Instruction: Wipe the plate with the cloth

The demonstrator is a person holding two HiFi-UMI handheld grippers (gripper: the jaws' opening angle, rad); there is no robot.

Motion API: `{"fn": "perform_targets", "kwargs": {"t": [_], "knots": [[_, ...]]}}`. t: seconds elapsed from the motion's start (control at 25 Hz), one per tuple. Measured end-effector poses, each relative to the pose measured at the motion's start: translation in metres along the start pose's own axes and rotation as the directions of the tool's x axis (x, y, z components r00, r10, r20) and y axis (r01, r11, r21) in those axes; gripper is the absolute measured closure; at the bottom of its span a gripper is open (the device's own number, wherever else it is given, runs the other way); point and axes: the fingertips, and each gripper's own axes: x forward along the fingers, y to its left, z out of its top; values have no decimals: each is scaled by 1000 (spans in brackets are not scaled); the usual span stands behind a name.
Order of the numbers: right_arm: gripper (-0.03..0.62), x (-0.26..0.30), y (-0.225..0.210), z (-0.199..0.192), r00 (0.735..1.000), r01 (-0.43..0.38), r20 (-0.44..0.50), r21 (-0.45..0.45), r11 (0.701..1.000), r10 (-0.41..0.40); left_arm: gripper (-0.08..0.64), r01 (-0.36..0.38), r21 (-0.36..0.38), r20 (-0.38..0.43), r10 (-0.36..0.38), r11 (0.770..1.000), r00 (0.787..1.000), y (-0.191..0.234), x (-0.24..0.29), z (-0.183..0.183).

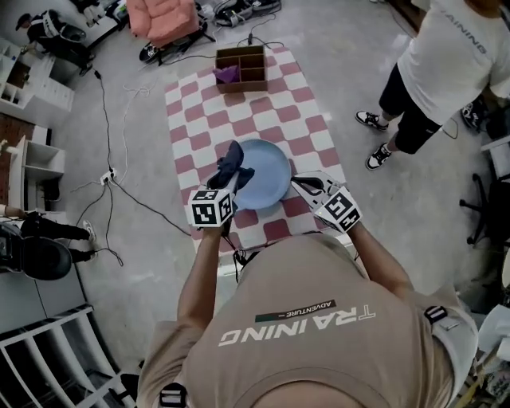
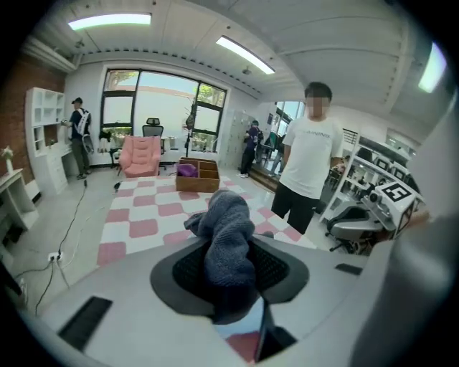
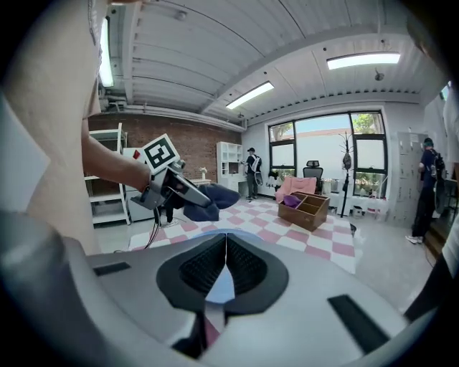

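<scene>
Two claws (image 1: 233, 177) (image 1: 297, 184), one plate (image 1: 269, 177), one cloth (image 1: 230, 156); one checked mat (image 1: 239, 107), one wooden box (image 1: 256, 73)

Cloth (image 2: 228, 229): thick knit fabric, rough looped texture, matt, dark grey-blue. Plate (image 1: 267, 171): pale blue, smooth, soft sheen; plastic or ceramic, can't tell. Mat (image 1: 303, 103): pink-and-white checks, flat, matt; fabric or foam, unclear. Box (image 1: 241, 68): brown, wood-look, dull finish. Floor (image 1: 358, 80): grey, smooth, faint gloss, concrete look. Left hand-held gripper (image 2: 228, 265) and right hand-held gripper (image 3: 226, 247): matt grey plastic shells, black ribbed pads, rubbery look. Armchair (image 1: 163, 17): pink soft upholstery, matt.
</scene>
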Motion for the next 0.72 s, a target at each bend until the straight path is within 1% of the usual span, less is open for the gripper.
{"fn": "perform_targets", "kwargs": {"t": [0.08,0.16,0.28,0.4,0.52,0.6,0.72], "knots": [[574,13,11,3,999,-40,4,-13,999,40,416,-54,-57,6,54,997,999,19,-31,-18],[574,25,22,7,997,-78,10,-24,997,78,416,-110,-108,4,111,988,994,38,-60,-39],[574,38,36,11,993,-120,15,-35,992,121,416,-182,-174,-1,185,968,983,58,-95,-68],[574,47,51,12,988,-150,15,-40,988,151,416,-231,-231,-27,231,945,973,69,-116,-102],[574,53,61,13,987,-161,17,-43,986,162,416,-241,-267,-73,230,933,970,72,-117,-136],[574,55,66,13,987,-159,14,-44,986,160,416,-232,-269,-92,215,935,972,69,-113,-151],[574,53,71,8,989,-147,0,-40,988,147,416,-210,-254,-97,191,944,977,63,-106,-157]]}}
